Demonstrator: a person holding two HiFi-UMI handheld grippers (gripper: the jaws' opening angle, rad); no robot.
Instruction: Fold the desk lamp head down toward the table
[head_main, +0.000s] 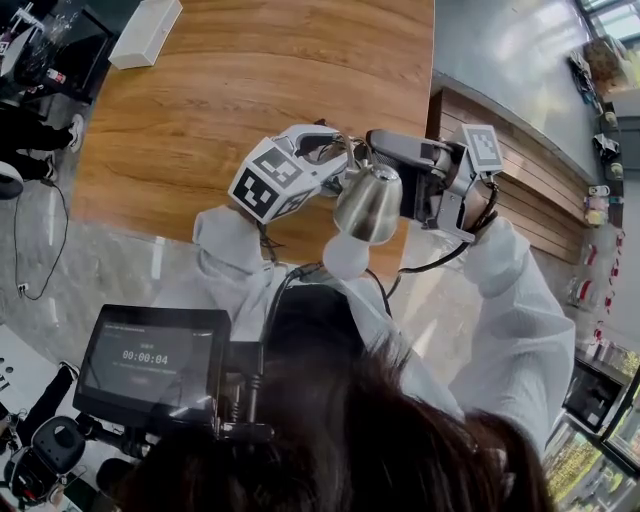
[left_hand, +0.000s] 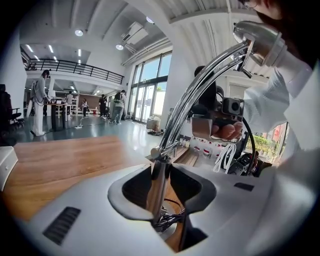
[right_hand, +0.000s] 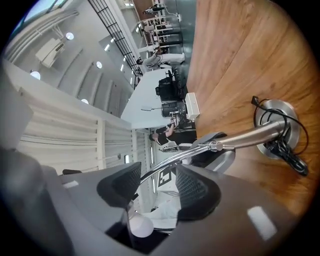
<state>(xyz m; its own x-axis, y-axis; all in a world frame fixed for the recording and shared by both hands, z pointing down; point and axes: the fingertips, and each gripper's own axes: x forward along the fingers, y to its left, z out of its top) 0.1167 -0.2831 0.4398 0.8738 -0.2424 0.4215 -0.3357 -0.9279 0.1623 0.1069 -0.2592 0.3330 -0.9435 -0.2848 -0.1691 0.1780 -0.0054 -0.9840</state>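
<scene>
Wood table (head_main: 250, 80) holds the lamp's round base (right_hand: 280, 116). Left gripper (left_hand: 161, 170) is closing round the stiff pole (left_hand: 158, 200). Right gripper (right_hand: 159, 172) is opening wide, with the thin arm (right_hand: 190, 152) loose between its jaws. The shiny head (head_main: 368, 205) looks slippery, so push the arm.

Screen (head_main: 152, 358): timer "00:00:04"

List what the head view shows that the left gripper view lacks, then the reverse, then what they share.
Head view only: a monitor showing a timer, and the marker cube on the left gripper. Left gripper view only: the lamp post standing between that gripper's closing jaws, and people across the hall. Both: the chrome lamp head and the wooden table.
</scene>
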